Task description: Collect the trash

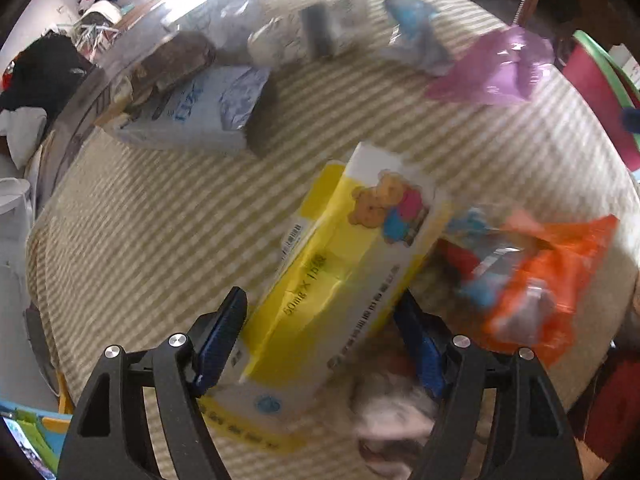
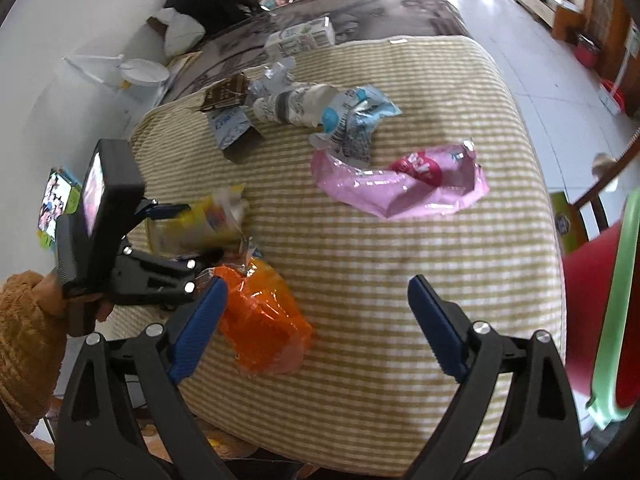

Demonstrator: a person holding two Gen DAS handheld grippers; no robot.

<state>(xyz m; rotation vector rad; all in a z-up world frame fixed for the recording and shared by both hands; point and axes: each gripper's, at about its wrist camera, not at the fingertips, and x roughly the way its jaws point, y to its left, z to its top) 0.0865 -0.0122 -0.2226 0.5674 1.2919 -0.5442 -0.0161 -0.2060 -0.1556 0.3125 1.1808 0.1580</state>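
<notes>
A yellow and white box with a bear picture (image 1: 344, 264) lies on the striped cloth between the fingers of my left gripper (image 1: 320, 292). The jaws stand apart, a sliver of cloth shows at the left pad (image 1: 224, 336), and whether the right pad touches the box I cannot tell. An orange plastic bag (image 1: 540, 280) lies right beside the box. In the right wrist view my right gripper (image 2: 316, 280) hangs wide open over bare cloth, with the orange bag (image 2: 260, 312) at its left finger. A pink wrapper (image 2: 400, 184) lies farther ahead.
A blue-white wrapper (image 2: 352, 120), a crumpled bottle (image 2: 292, 104), a small white-blue carton (image 2: 228, 128), a brown packet (image 2: 224, 94) and a milk carton (image 2: 300, 38) lie at the far side. A red bin with a green rim (image 2: 624, 280) stands off the right edge. A fuzzy brown sleeve (image 2: 24, 332) holds the left gripper.
</notes>
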